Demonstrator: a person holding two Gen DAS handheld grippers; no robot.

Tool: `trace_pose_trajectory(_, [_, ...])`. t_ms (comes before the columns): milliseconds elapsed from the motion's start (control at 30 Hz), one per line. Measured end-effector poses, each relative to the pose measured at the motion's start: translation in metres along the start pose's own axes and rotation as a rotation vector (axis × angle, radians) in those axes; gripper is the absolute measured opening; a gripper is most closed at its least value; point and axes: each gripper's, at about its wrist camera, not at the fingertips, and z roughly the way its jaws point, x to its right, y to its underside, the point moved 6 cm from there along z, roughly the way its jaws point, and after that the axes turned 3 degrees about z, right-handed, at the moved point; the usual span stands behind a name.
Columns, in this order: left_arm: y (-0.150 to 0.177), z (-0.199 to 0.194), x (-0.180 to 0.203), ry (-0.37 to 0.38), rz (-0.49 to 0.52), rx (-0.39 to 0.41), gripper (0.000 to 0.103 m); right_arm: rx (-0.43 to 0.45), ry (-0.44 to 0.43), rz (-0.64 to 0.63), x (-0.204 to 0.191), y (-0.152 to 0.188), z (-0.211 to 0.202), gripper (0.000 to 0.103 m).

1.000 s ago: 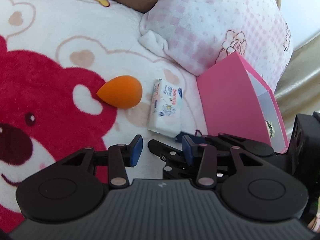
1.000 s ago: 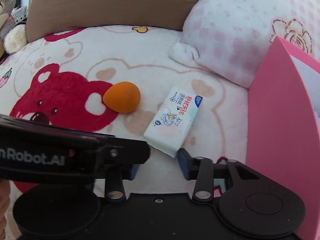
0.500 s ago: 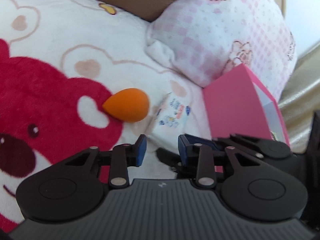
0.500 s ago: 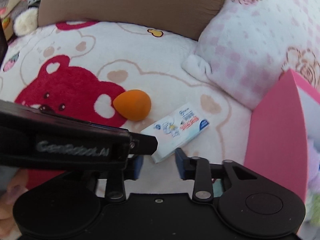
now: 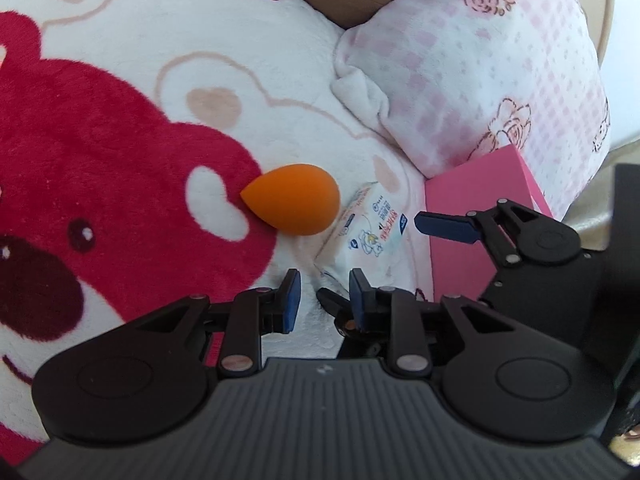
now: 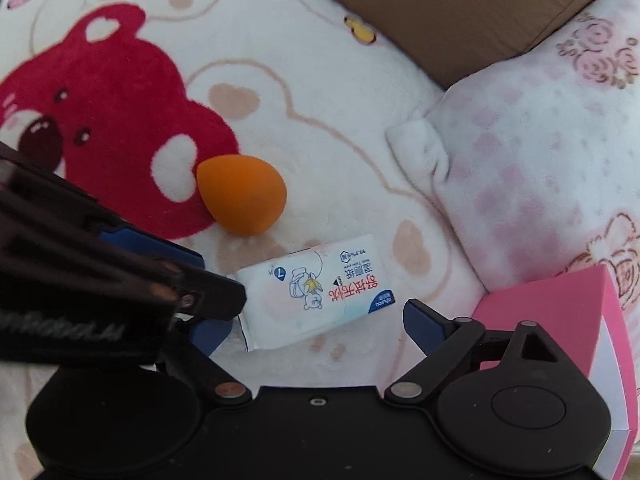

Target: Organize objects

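Observation:
An orange teardrop sponge point(image 5: 294, 200) point(image 6: 242, 198) lies on a bear-print blanket point(image 5: 100, 180). A white wipes pack point(image 5: 372, 232) point(image 6: 316, 292) lies just right of it. My right gripper point(image 6: 316, 326) hangs over the pack's near end, its jaws opening wide. The pack lies between the fingers and the pads do not touch it. My left gripper point(image 5: 325, 300) is close beside it on the left, jaws closing to shut with nothing between them. One of its fingers point(image 6: 160, 250) crosses the right wrist view.
An open pink box point(image 5: 480, 184) point(image 6: 560, 312) stands right of the pack. A pink checked pillow point(image 5: 480, 60) lies behind it, against a brown cushion point(image 6: 460, 8). The two grippers nearly overlap above the pack's near end.
The right gripper's jaws have swung from nearly shut to wide apart, and it has rolled. The left jaws have narrowed, and that gripper has edged closer to the sponge.

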Motion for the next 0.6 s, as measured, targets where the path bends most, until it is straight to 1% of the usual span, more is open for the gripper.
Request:
trace_pose_trajectory(67, [0.000,-0.001,-0.005,0.011,-0.027,0.012,0.024,-0.031,0.023,-0.016,-0.003,-0.006,0.003,0.098])
trace_pose_trajectory(133, [-0.001,-0.001,-0.011,0.026,-0.050,0.006,0.024,-0.025,0.047,-0.077,-0.007,-0.010,0.005,0.102])
trace_pose_trajectory(167, [-0.001,0.000,-0.013,0.032,-0.056,0.001,0.024,-0.026,0.050,-0.096,-0.008,-0.011,0.007,0.102])
trace_pose_trajectory(267, [-0.002,0.000,-0.015,0.044,-0.065,-0.001,0.024,-0.056,0.015,-0.120,-0.007,-0.013,0.012,0.102])
trace_pose_trajectory(333, [-0.004,-0.001,-0.016,0.056,-0.076,0.006,0.024,-0.089,-0.031,-0.168,-0.005,-0.018,0.015,0.103])
trace_pose_trajectory(400, [-0.004,-0.001,-0.018,0.058,-0.085,0.008,0.024,-0.118,-0.078,-0.183,-0.002,-0.021,0.019,0.102])
trace_pose_trajectory(467, [-0.005,-0.002,-0.021,0.061,-0.098,0.008,0.024,-0.134,-0.118,-0.142,0.004,-0.021,0.022,0.100])
trace_pose_trajectory(533, [-0.005,-0.002,-0.023,0.065,-0.108,-0.001,0.024,-0.148,-0.175,-0.065,0.008,-0.018,0.021,0.088])
trace_pose_trajectory(567, [-0.006,-0.003,-0.023,0.068,-0.109,-0.003,0.024,-0.148,-0.191,-0.027,0.010,-0.017,0.018,0.085])
trace_pose_trajectory(600, [-0.006,-0.003,-0.024,0.064,-0.110,-0.005,0.023,-0.145,-0.196,0.008,0.011,-0.016,0.015,0.085])
